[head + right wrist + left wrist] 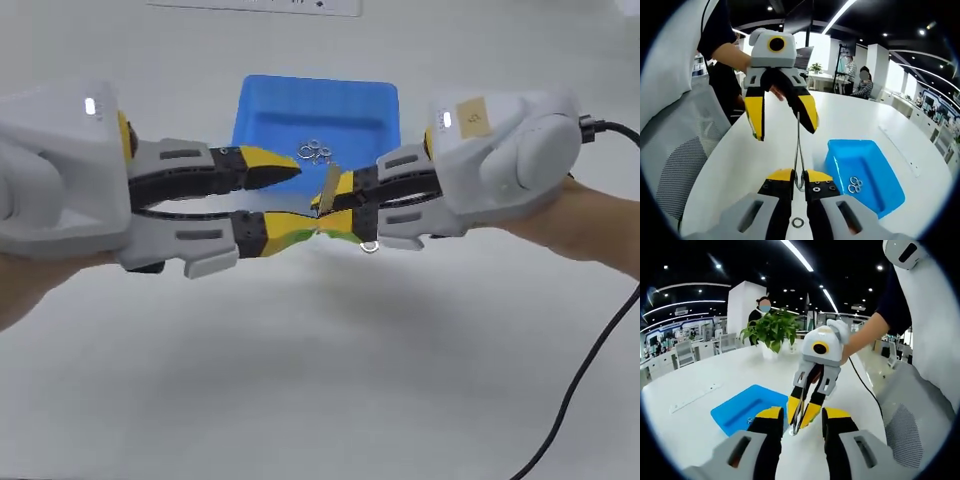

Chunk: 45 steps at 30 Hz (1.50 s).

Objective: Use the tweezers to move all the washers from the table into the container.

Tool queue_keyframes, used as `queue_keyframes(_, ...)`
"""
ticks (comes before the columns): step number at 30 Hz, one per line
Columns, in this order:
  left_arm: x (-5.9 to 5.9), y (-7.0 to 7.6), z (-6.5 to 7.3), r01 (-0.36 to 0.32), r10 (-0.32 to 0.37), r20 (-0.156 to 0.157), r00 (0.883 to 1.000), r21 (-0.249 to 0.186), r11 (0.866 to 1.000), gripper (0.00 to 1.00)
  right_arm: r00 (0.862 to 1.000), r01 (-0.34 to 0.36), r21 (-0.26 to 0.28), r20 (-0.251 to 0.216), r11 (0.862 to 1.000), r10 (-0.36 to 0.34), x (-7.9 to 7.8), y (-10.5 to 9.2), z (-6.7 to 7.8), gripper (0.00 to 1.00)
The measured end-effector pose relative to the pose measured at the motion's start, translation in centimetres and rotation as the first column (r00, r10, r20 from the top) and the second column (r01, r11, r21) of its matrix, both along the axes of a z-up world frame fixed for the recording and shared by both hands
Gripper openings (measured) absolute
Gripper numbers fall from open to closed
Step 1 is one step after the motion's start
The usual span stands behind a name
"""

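The right gripper is shut on thin metal tweezers, which stick out toward the left gripper. The left gripper faces it with its jaws open and nothing between them. In the right gripper view the tweezers rise from my shut jaws toward the gap of the left gripper. Behind both lies the blue container with several washers in it. One loose washer lies on the table just under the right gripper, and appears again below its jaws.
The white table stretches wide in front of the grippers. A black cable trails from the right gripper down the right side. A potted plant and a person stand far across the table.
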<state>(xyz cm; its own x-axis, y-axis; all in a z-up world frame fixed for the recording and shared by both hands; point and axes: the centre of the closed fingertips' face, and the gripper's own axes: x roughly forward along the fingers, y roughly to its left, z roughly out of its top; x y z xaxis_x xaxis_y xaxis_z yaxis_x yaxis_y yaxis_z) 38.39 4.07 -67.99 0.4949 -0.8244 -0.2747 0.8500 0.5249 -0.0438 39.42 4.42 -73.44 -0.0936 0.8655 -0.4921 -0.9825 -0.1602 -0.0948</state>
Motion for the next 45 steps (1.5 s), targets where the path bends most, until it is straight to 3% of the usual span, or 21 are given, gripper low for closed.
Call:
queue_keyframes(4,-0.8,1.4,0.3,-0.059,0.058,-0.043,0.997,-0.031,0.998,0.45,1.000,0.007,0.013,0.011,1.000,-0.007,0.4,0.2,1.5,0.09)
queue_keyframes(12,-2.2,4.2,0.3,-0.152,0.149,-0.055,0.987,-0.045,0.987,0.60,0.999,0.022,0.057,0.049,0.998,-0.024,1.7,1.2,4.7,0.09)
queue_keyframes(15,-2.6,4.9,0.2,-0.173,0.169,-0.065,0.983,-0.054,0.983,0.63,0.996,0.043,0.091,0.069,0.995,-0.049,3.3,1.7,6.4,0.09)
queue_keyframes(18,-2.9,5.4,0.2,-0.187,0.182,-0.071,0.981,-0.059,0.981,0.66,0.994,0.065,0.096,0.083,0.993,-0.073,5.1,1.9,6.8,0.09)
queue_keyframes(22,-2.9,5.6,0.3,-0.201,0.198,-0.069,0.978,-0.054,0.978,0.75,0.992,0.097,0.080,0.079,0.992,-0.103,7.4,2.3,5.7,0.09)
queue_keyframes(25,-2.8,6.0,0.3,-0.229,0.225,-0.068,0.972,-0.054,0.972,0.83,0.990,0.109,0.040,0.082,0.993,-0.112,8.7,2.7,3.7,0.09)
queue_keyframes(34,-2.9,7.2,0.0,-0.271,0.267,-0.074,0.961,-0.045,0.962,0.88,0.993,0.106,-0.053,0.062,0.993,-0.103,9.9,3.8,-0.9,0.09)
queue_keyframes(39,-3.2,7.4,-0.2,-0.287,0.282,-0.092,0.955,-0.054,0.956,0.89,0.992,0.120,-0.063,0.046,0.991,-0.118,10.1,3.6,-1.7,0.09)
queue_keyframes(42,-3.3,6.9,0.2,-0.296,0.284,-0.117,0.952,-0.105,0.949,0.96,0.992,0.118,-0.061,0.039,0.991,-0.116,10.0,3.5,-1.7,0.09)
queue_keyframes(45,-3.3,6.8,-0.2,-0.295,0.286,-0.108,0.952,-0.080,0.952,0.96,0.993,0.115,-0.065,0.041,0.991,-0.112,10.0,3.5,-1.7,0.10)
